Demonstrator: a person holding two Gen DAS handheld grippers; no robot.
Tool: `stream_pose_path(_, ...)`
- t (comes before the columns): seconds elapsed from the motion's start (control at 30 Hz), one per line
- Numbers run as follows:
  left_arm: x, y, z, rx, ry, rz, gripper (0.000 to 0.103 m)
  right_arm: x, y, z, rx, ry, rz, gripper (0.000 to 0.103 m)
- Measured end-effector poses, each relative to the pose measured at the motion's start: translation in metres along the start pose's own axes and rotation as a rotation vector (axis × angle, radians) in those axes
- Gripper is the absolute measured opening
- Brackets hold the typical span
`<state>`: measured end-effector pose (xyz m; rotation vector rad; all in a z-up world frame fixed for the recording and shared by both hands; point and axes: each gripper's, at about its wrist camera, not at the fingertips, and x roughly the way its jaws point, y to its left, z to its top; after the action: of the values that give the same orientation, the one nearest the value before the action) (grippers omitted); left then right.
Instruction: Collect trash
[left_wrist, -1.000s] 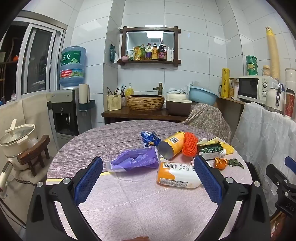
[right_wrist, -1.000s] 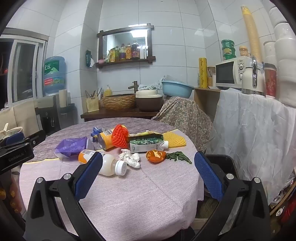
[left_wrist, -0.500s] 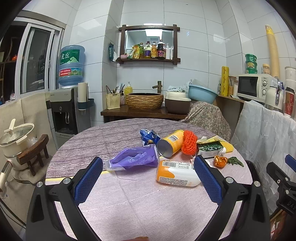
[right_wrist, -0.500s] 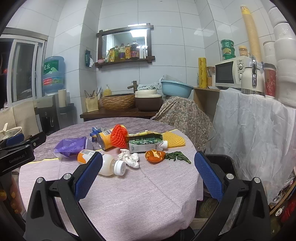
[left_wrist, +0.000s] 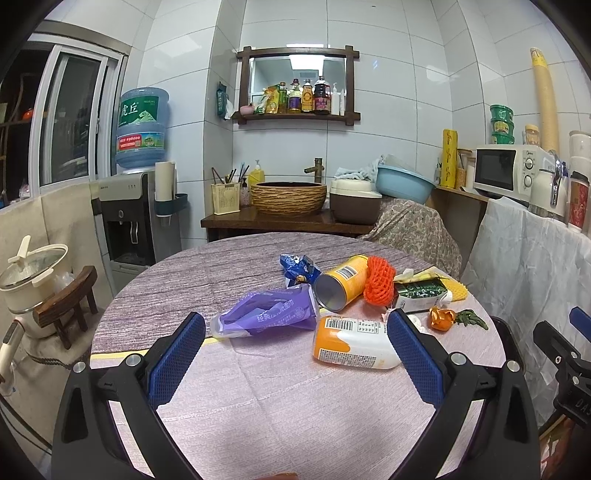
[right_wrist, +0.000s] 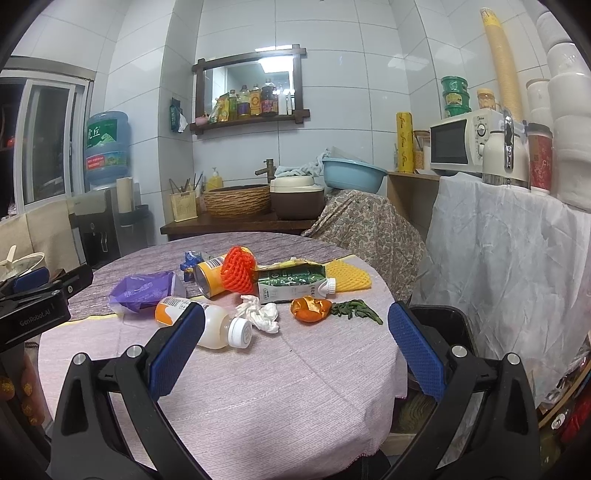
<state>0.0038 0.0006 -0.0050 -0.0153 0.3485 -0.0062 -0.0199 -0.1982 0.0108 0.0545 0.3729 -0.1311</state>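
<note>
Both grippers, left (left_wrist: 295, 354) and right (right_wrist: 295, 347), have edged closer to the round table (right_wrist: 280, 398), jaws wide and empty, the trash unmoved: plastic bottle (right_wrist: 207, 325) nearest, crumpled tissue (right_wrist: 260, 314) beside it, so collection not started.

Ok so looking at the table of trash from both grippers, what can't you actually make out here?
- Black bin beside the table: its inside is hidden by the right gripper finger and the tablecloth edge, right wrist view.
- White bottle: the cap end is covered by the left gripper finger in the left wrist view.
- Blue wrapper: mostly hidden behind the yellow can, right wrist view.
- Print on the purple bag: too small to read.
</note>
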Motion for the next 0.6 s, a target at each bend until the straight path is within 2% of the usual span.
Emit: stream_pose_path(0.6,0.0048,-0.0014,-0.0034,0.002,0.026,0.003,0.098,0.0045,-0.0004,-0.0028,0.0,0.019,0.002,0.098)
